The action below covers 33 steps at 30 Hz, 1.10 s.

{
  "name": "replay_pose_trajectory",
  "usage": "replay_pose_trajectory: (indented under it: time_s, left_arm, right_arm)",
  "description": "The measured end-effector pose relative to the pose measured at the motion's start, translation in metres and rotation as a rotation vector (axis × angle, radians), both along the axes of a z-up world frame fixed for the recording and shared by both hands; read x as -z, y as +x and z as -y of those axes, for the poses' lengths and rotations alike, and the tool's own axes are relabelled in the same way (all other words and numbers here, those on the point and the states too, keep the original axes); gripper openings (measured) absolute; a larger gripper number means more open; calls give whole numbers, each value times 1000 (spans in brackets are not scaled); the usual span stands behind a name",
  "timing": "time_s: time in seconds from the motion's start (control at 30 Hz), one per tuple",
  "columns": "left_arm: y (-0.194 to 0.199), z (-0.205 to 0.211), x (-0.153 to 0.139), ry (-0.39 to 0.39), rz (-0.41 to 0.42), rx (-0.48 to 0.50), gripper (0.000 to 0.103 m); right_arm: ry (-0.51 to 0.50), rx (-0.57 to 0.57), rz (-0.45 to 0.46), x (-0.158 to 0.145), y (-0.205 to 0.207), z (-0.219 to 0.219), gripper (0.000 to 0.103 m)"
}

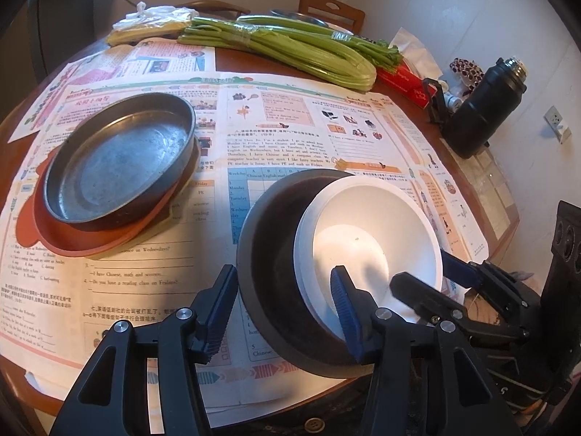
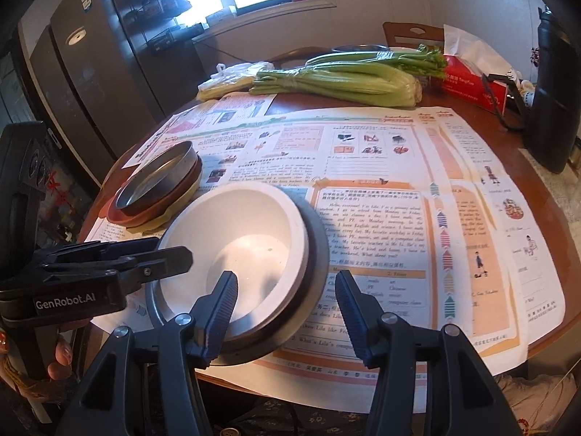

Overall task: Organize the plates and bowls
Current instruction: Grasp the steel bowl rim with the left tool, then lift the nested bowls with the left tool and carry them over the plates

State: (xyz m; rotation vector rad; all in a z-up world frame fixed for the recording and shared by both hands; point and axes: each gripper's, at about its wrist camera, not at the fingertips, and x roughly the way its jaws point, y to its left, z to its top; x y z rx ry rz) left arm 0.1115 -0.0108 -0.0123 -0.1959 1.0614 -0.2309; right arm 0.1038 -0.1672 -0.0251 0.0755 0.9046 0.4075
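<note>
A white bowl (image 1: 377,239) lies tilted inside a dark bowl (image 1: 268,239) on the paper-covered table, near its front edge. My left gripper (image 1: 284,270) is open and straddles both bowls' near walls, one finger outside the dark bowl and one inside the white bowl. My right gripper (image 2: 287,275) is open too, its left finger in the white bowl (image 2: 247,239) and its right finger clear of the dark bowl (image 2: 316,254). Each gripper shows in the other's view: right gripper (image 1: 421,269), left gripper (image 2: 174,249). To the left, a metal pan (image 1: 120,160) sits stacked on a red-brown plate (image 1: 90,239).
Printed paper sheets (image 1: 290,134) cover the round wooden table. Celery (image 1: 290,47), a plastic bag (image 1: 152,21), a red tissue box (image 1: 403,80) and a black flask (image 1: 479,109) stand along the back and right. A dark fridge (image 2: 83,72) is on the left.
</note>
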Motion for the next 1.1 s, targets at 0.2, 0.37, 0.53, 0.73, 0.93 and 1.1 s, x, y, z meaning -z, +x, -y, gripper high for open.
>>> replay_pose_trajectory:
  time_s: [0.2, 0.37, 0.53, 0.73, 0.93, 1.1]
  left_arm:
    - [3, 3, 6, -5, -11, 3, 57]
    - [5, 3, 10, -8, -24, 4, 60]
    - [9, 4, 17, -24, -52, 5, 60]
    - [10, 5, 23, -68, -77, 13, 57]
    - [8, 5, 22, -87, -75, 15, 53]
    - [6, -4, 11, -102, -48, 5, 53]
  right_arm:
    - [0, -11, -5, 4, 0, -4, 58]
    - [-2, -20, -8, 7, 1, -6, 59]
    - [11, -36, -24, 11, 3, -8, 60]
    - [22, -59, -37, 16, 4, -11, 61]
    - [22, -61, -30, 15, 3, -13, 61]
    - [18, -70, -8, 6, 3, -18, 61]
